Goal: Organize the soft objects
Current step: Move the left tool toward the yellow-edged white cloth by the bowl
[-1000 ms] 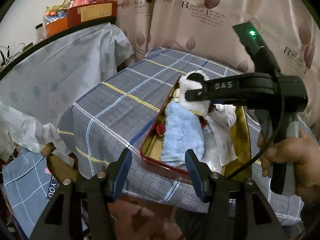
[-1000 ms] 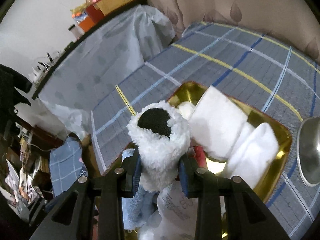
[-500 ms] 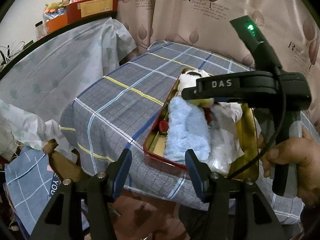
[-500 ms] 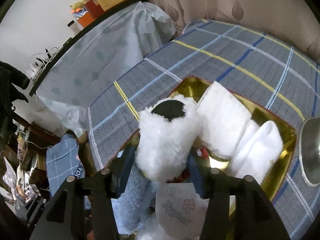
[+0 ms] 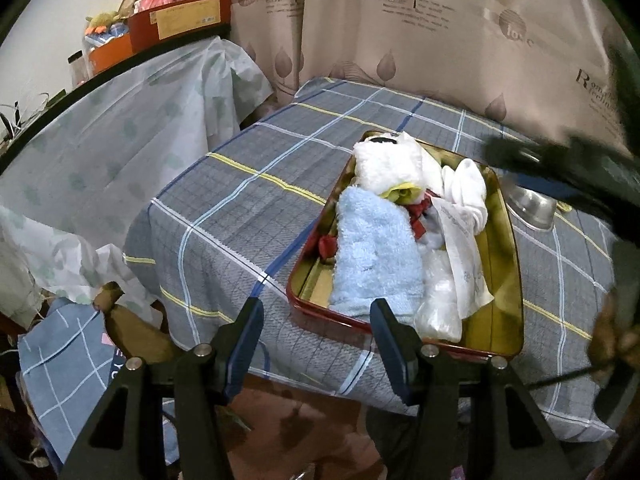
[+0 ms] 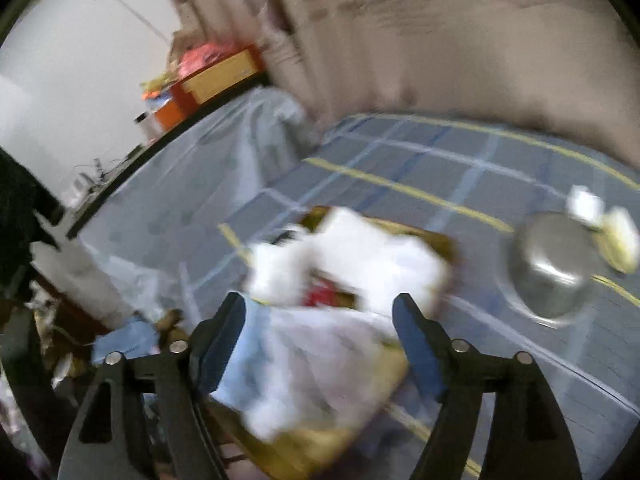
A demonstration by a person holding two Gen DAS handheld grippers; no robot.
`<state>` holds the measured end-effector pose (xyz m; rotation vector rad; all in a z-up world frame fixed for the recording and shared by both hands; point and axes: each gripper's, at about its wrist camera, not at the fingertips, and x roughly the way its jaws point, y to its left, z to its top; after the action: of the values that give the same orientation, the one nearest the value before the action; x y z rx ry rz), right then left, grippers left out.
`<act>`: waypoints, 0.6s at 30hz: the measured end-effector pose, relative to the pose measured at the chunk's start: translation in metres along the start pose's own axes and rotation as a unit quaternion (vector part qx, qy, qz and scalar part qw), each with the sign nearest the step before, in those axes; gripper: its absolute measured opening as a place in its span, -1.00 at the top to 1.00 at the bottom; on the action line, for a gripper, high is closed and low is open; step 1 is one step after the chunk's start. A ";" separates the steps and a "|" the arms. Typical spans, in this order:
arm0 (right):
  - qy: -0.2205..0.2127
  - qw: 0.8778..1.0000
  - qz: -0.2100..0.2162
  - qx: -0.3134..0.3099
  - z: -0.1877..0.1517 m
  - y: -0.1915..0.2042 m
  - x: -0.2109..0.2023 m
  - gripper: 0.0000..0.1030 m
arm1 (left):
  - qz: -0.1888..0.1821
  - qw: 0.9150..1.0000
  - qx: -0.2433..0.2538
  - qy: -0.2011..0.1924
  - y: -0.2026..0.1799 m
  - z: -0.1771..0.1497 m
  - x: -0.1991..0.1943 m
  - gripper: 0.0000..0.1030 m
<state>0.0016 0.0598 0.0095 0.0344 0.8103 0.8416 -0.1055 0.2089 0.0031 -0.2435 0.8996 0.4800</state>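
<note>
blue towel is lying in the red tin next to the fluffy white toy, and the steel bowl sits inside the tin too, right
Not quite. The steel bowl is not inside the tin; it sits on the checked cloth beside it, as the left wrist view shows. The blue towel does lie in the tin next to the fluffy white toy.

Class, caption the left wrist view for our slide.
Open left gripper hovers before a red tin packed with soft toys and towels.

The beige leaf-printed fabric curtain (image 5: 460,32) carries dark lettering: a large "R" over small blurred lines, twice; a round leaf mark reads roughly "love"; remaining print is too small.
</note>
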 end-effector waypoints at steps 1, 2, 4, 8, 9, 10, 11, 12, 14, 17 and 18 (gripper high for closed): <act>-0.007 1.000 -0.023 -0.002 -0.008 -0.012 -0.011 -0.51 | 0.001 1.000 0.001 -0.002 0.000 0.000 0.000 -0.10; -0.013 0.999 -0.045 -0.003 -0.017 -0.025 -0.023 -0.53 | 0.003 1.000 0.002 -0.003 -0.001 -0.001 -0.001 -0.10; -0.017 0.995 -0.099 -0.003 -0.038 -0.056 -0.047 -0.56 | 0.003 1.000 0.003 -0.003 -0.002 -0.001 -0.002 -0.10; 0.000 0.979 -0.203 0.005 -0.078 -0.115 -0.081 -0.57 | 0.011 1.000 0.010 -0.006 -0.007 -0.003 -0.003 -0.10; 0.005 0.975 -0.222 0.010 -0.088 -0.130 -0.089 -0.57 | 0.014 1.000 0.013 -0.007 -0.008 -0.004 -0.004 -0.10; 0.009 0.970 -0.244 0.016 -0.097 -0.146 -0.098 -0.57 | 0.018 1.000 0.018 -0.008 -0.010 -0.005 -0.004 -0.10; 0.014 0.965 -0.262 0.026 -0.105 -0.162 -0.106 -0.57 | 0.021 1.000 0.022 -0.008 -0.012 -0.006 -0.004 -0.10; 0.017 0.960 -0.277 0.039 -0.114 -0.179 -0.115 -0.57 | 0.023 0.999 0.025 -0.009 -0.014 -0.007 -0.005 -0.10; 0.017 0.952 -0.301 0.062 -0.126 -0.201 -0.128 -0.58 | 0.029 0.999 0.035 -0.012 -0.020 -0.009 -0.007 -0.10; 0.019 0.940 -0.328 0.096 -0.143 -0.235 -0.142 -0.64 | 0.040 0.998 0.053 -0.015 -0.030 -0.012 -0.009 -0.10; 0.019 0.937 -0.333 0.105 -0.147 -0.242 -0.145 -0.64 | 0.043 0.997 0.059 -0.016 -0.034 -0.013 -0.009 -0.10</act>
<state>0.0067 -0.2442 -0.0839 -0.0668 0.8704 0.1121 -0.1024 0.1715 0.0027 -0.0885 0.9068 0.5072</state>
